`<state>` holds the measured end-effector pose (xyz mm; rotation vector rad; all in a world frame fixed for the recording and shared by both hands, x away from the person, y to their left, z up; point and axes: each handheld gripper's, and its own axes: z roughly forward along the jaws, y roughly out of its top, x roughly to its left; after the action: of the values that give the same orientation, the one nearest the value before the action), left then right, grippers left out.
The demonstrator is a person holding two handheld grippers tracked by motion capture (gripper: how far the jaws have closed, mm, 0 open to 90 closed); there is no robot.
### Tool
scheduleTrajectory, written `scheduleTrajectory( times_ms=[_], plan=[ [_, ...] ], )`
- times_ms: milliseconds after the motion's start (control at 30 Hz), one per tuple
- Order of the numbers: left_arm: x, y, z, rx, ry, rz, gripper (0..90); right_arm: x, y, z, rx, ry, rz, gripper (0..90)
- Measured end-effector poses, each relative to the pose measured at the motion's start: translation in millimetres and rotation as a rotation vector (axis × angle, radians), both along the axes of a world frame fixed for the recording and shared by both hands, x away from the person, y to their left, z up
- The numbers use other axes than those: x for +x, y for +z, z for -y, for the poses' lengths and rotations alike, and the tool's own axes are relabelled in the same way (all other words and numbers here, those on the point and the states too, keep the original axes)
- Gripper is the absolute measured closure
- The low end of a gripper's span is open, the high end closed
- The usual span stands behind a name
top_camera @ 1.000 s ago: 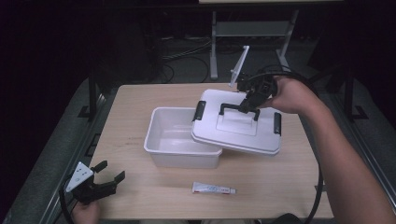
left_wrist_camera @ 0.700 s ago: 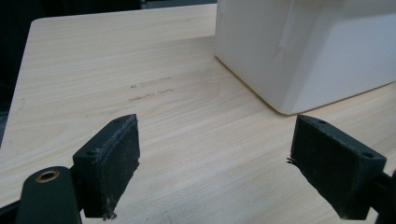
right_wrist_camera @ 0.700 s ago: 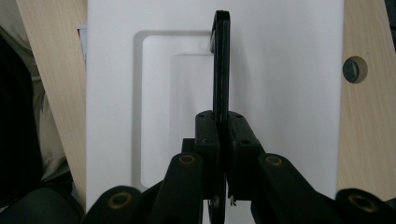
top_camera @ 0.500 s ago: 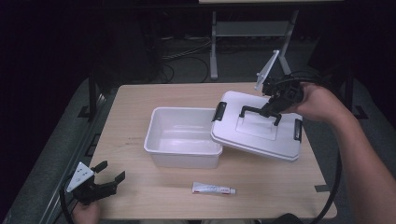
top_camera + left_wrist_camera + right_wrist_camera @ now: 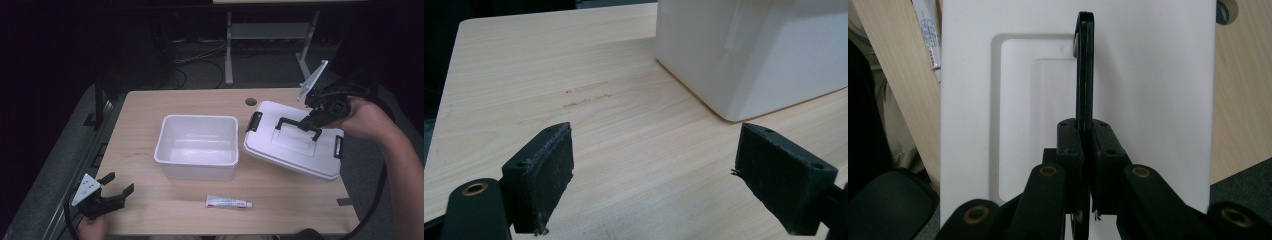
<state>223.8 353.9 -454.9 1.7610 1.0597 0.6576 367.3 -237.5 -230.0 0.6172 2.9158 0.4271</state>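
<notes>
Right gripper [image 5: 314,119] clamps the handle [image 5: 299,125], lid [image 5: 295,145] hanging below.

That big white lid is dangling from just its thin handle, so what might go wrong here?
1. The right gripper pinches only the narrow black handle, so the tilted lid could swing or slip out.
2. The lid's lower edge hangs close beside the open box; it might knock the box.
3. Set down carelessly, it could land partly off the table edge.
</notes>
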Motion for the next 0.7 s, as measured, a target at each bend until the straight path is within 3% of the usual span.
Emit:
scheduleTrajectory(
  times_ms=[233,700],
  plan=[
    [0.2,-0.4,0.7,-0.003,0.001,0.001,15.0,-1.8,-17.9,14.6,-0.001,-0.026,-0.024,84.4],
    [-0.1,-0.5,0.8,-0.005,0.004,-0.001,15.0,0.1,-74.9,28.0,0.008,-0.053,-0.084,84.4]
  ],
)
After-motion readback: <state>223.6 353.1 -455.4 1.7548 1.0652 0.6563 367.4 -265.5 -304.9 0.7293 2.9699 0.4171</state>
